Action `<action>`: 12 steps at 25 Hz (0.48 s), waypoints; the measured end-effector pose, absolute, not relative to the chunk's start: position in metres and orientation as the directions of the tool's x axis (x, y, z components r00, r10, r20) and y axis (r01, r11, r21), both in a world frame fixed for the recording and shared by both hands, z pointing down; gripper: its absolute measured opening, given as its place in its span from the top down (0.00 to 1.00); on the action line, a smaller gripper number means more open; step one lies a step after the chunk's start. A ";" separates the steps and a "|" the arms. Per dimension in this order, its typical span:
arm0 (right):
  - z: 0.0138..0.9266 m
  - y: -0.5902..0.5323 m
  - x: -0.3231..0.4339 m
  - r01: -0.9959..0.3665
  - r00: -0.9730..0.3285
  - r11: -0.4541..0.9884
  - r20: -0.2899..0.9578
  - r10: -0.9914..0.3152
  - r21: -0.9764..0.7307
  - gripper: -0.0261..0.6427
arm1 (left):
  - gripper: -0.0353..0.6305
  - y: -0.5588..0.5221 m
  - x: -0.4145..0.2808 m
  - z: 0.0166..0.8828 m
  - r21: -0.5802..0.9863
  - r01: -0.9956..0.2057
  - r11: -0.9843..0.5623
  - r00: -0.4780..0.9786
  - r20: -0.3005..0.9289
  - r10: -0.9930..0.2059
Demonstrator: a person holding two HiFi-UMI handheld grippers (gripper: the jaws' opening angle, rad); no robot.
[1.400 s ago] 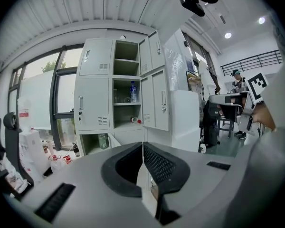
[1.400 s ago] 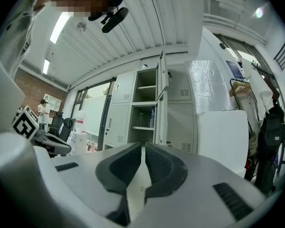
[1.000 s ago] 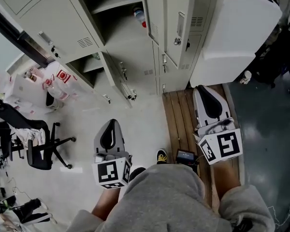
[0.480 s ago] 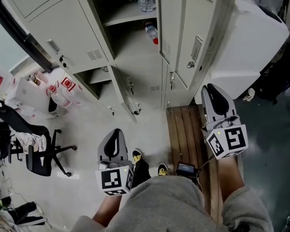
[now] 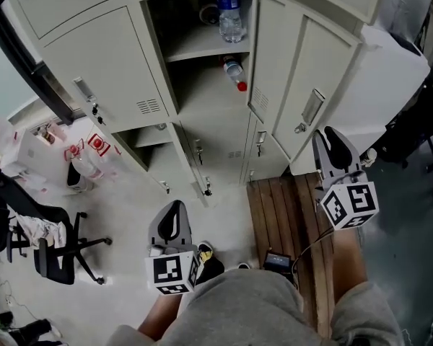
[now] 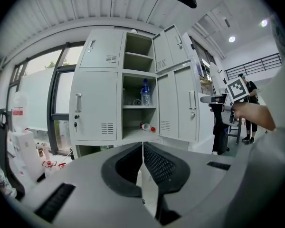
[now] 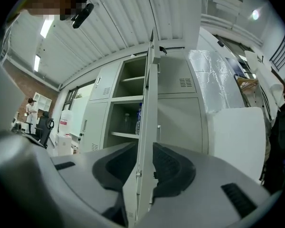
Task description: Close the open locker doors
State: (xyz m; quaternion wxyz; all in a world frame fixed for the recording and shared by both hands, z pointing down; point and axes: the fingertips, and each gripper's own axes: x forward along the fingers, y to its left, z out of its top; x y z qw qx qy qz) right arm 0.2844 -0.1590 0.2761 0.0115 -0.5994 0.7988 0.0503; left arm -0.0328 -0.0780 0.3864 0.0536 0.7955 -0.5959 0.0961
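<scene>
Cream lockers [image 5: 123,71] stand ahead, and the middle column [image 5: 202,78] is open. A tall door with a handle [image 5: 307,99] stands swung out on its right, with another panel [image 5: 270,49] beside it. My right gripper [image 5: 330,132] is at that door's free edge. In the right gripper view the door edge [image 7: 149,94] runs straight between the jaws, and the right gripper [image 7: 145,148] is shut on it. Low down, two small doors [image 5: 191,157] hang open. My left gripper [image 5: 173,209] hangs shut and holds nothing, well back from the lockers [image 6: 92,103].
A water bottle [image 5: 229,13] stands on the upper shelf and a red-capped one [image 5: 234,71] lies on the shelf below. A white cabinet [image 5: 390,78] is at the right, wooden boards [image 5: 285,207] lie underfoot, and an office chair [image 5: 50,240] and bags [image 5: 86,150] are at the left.
The lockers have come closer and the view has tilted up. My right gripper rose and moved forward to the tall door's edge. The left gripper stayed low.
</scene>
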 end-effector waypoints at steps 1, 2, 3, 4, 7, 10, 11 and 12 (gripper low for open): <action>0.274 -0.163 0.284 -0.961 -0.273 0.268 -0.082 -0.958 0.072 0.82 | 0.92 -0.084 -0.035 0.386 -0.028 -0.957 -0.289 0.277 0.215 -0.937; 0.271 -0.167 0.285 -0.963 -0.263 0.257 -0.086 -0.961 0.076 0.82 | 0.92 -0.089 -0.037 0.385 -0.027 -0.955 -0.295 0.283 0.214 -0.935; 0.268 -0.171 0.286 -0.966 -0.253 0.246 -0.089 -0.963 0.078 0.82 | 0.92 -0.095 -0.038 0.384 -0.026 -0.953 -0.301 0.289 0.212 -0.934; 0.266 -0.174 0.287 -0.968 -0.244 0.237 -0.092 -0.965 0.077 0.82 | 0.92 -0.100 -0.040 0.383 -0.025 -0.952 -0.306 0.294 0.210 -0.932; 0.261 -0.183 0.287 -0.972 -0.231 0.225 -0.098 -0.968 0.070 0.82 | 0.92 -0.113 -0.045 0.380 -0.022 -0.948 -0.316 0.305 0.204 -0.930; 0.261 -0.189 0.284 -0.973 -0.229 0.223 -0.097 -0.969 0.066 0.82 | 0.92 -0.122 -0.050 0.380 -0.020 -0.948 -0.319 0.308 0.202 -0.930; 0.262 -0.190 0.282 -0.973 -0.228 0.223 -0.097 -0.969 0.065 0.82 | 0.92 -0.125 -0.052 0.381 -0.018 -0.947 -0.319 0.309 0.203 -0.929; 0.262 -0.190 0.281 -0.973 -0.229 0.224 -0.097 -0.969 0.063 0.82 | 0.92 -0.127 -0.053 0.382 -0.017 -0.947 -0.321 0.311 0.204 -0.928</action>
